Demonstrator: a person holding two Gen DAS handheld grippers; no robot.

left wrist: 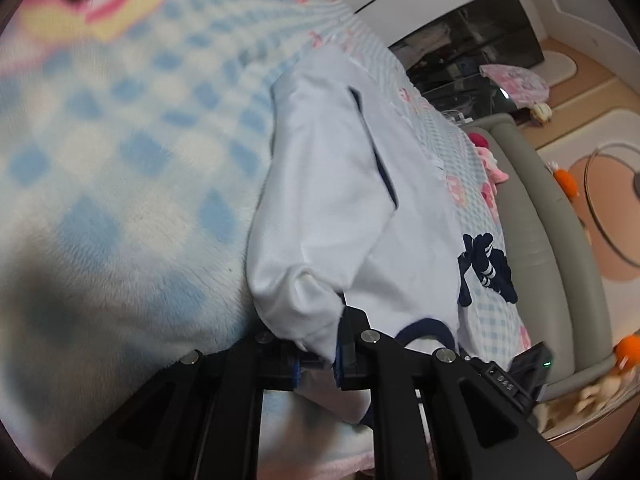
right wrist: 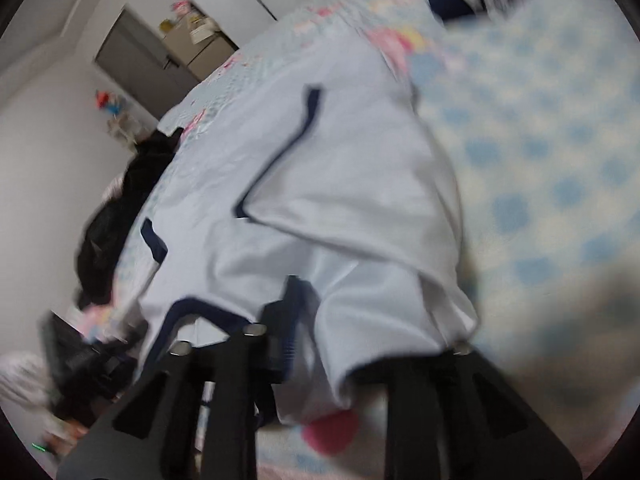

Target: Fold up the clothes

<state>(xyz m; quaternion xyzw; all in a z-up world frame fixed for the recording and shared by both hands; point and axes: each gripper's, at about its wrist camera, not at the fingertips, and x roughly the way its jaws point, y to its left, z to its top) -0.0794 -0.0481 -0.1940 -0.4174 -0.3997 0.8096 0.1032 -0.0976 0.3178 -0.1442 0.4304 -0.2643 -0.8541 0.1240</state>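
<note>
A white shirt with navy trim (left wrist: 340, 184) lies crumpled on a blue-and-white checked fleece blanket (left wrist: 120, 160). My left gripper (left wrist: 318, 356) sits at the shirt's near edge and is shut on a bunched fold of white fabric. In the blurred right wrist view the same shirt (right wrist: 340, 184) spreads up the middle, its navy neckline near the bottom left. My right gripper (right wrist: 320, 332) is also shut on the shirt's near edge. One of its fingers (right wrist: 290, 320) shows, while the other is hidden under the cloth.
A navy striped garment (left wrist: 486, 264) lies on the blanket to the right of the shirt. A black garment (right wrist: 116, 216) is heaped at the blanket's left edge. A grey padded edge (left wrist: 532, 220) borders the bed, with floor, toys and a round glass top (left wrist: 612, 200) beyond.
</note>
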